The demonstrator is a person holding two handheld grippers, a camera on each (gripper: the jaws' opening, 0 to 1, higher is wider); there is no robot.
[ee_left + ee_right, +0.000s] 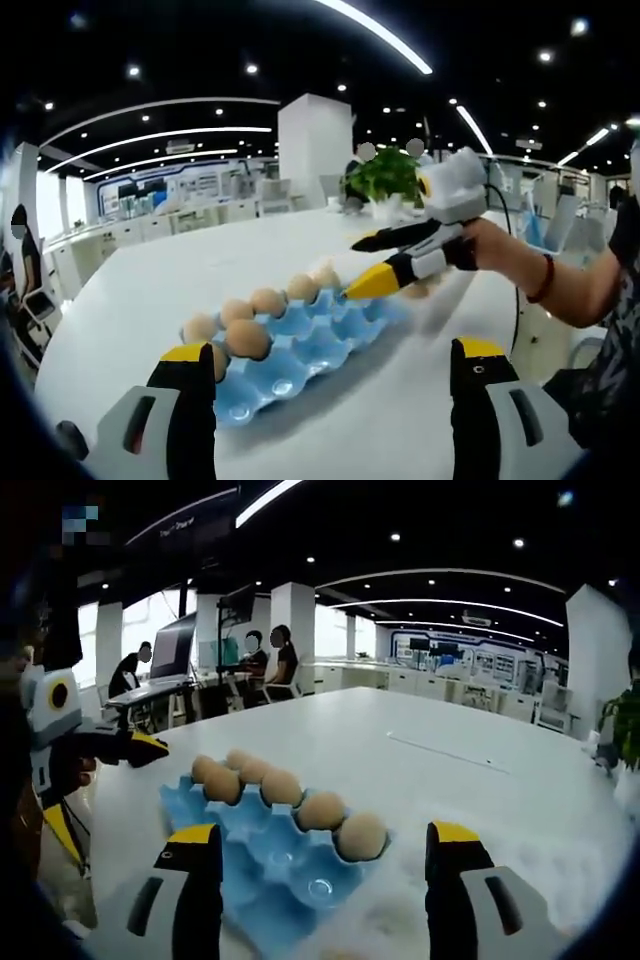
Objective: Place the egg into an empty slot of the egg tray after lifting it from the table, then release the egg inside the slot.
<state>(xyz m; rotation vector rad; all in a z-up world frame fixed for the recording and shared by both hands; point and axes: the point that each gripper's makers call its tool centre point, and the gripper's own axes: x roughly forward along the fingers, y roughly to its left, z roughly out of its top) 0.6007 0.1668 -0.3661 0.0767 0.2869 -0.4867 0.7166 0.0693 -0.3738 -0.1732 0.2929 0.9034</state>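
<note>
While both sets of jaws stood spread with nothing between them, the left gripper (pixel 333 405) hovered at one short edge of the blue egg tray (pixel 300 350) and the right gripper (pixel 315 885) at the opposite short edge. Eggs (pixel 300 798) sat in a line of slots along one long edge of the tray; slots along the other long edge lay bare. Tray rested mid-tabletop on the white table (pixel 480 770). A potted plant (pixel 385 178) stood near the table's far edge. Seated people (pixel 270 660) worked at desks beyond.

The left gripper's (pixel 332 395) jaw hides part of one egg (pixel 219 360), and a blurred egg (pixel 421 289) sits behind the right gripper's (pixel 352 268) tips.
</note>
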